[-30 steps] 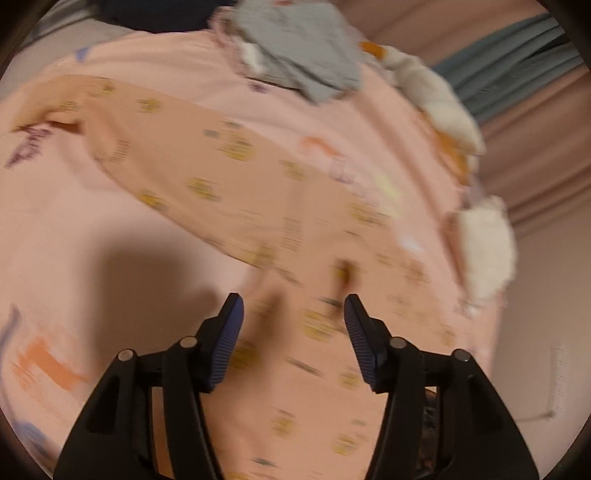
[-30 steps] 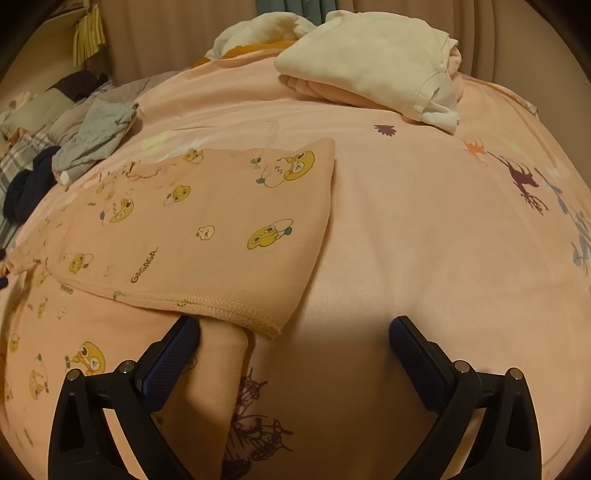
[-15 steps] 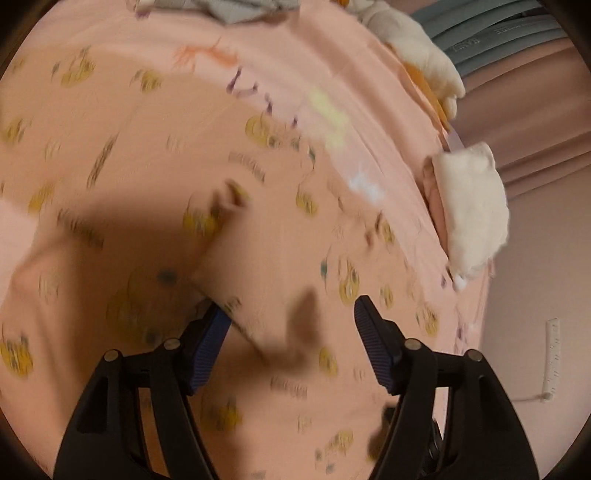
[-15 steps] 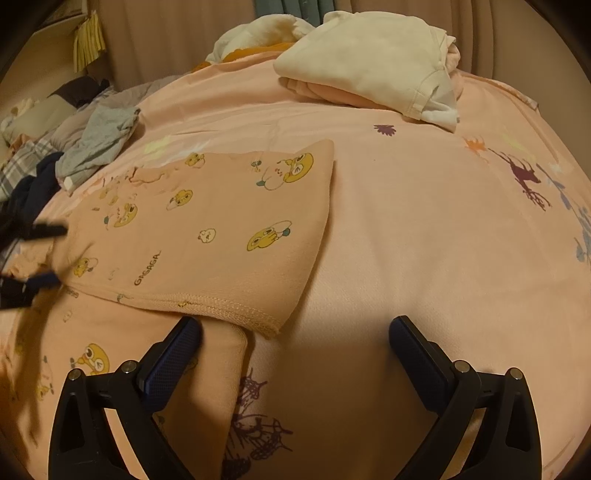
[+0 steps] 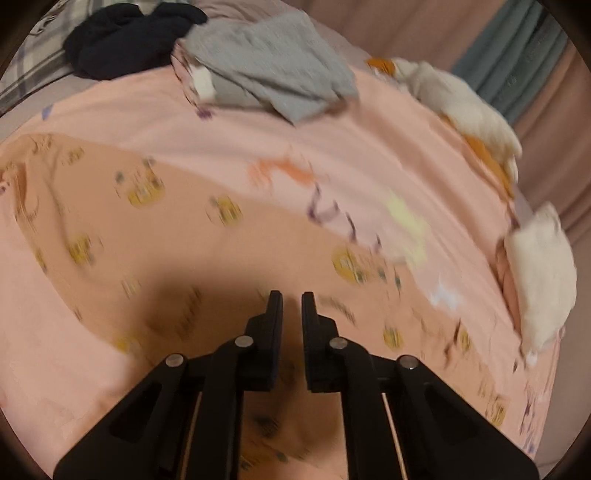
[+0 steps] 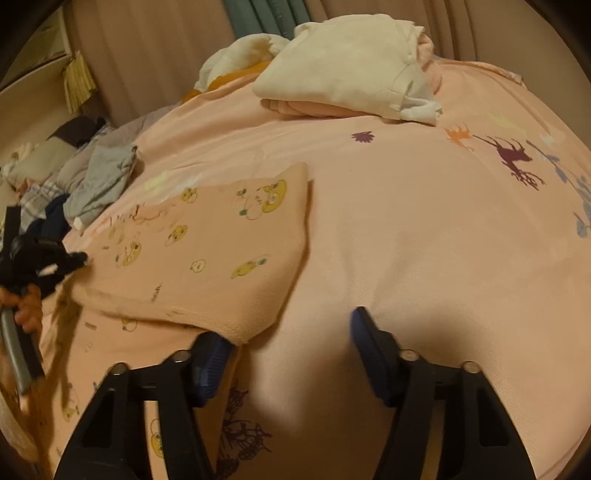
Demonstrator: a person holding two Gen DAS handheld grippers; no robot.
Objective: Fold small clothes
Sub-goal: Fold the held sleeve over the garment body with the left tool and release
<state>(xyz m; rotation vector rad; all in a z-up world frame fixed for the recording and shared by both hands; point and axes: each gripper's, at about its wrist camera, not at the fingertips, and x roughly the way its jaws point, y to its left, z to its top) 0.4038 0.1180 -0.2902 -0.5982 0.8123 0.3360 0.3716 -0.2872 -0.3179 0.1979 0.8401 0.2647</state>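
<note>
A peach garment with yellow cartoon prints (image 6: 207, 258) lies partly folded on the pink bed sheet (image 6: 424, 240). In the left wrist view the same garment (image 5: 122, 229) spreads under my left gripper (image 5: 291, 299), whose jaws are nearly closed with peach cloth between them. That gripper also shows at the left edge of the right wrist view (image 6: 74, 258), at the garment's far corner. My right gripper (image 6: 291, 328) is open, its left finger (image 6: 214, 350) under the garment's near folded corner.
A folded cream and pink stack (image 6: 351, 70) sits at the far side of the bed. A grey garment (image 5: 269, 62) and a dark one (image 5: 125, 37) lie in a heap nearby. Curtains (image 6: 266, 14) hang behind.
My left gripper went from wide open to nearly closed on the peach garment's edge and its view swung upward. My right gripper narrowed slightly and slid under the near corner.
</note>
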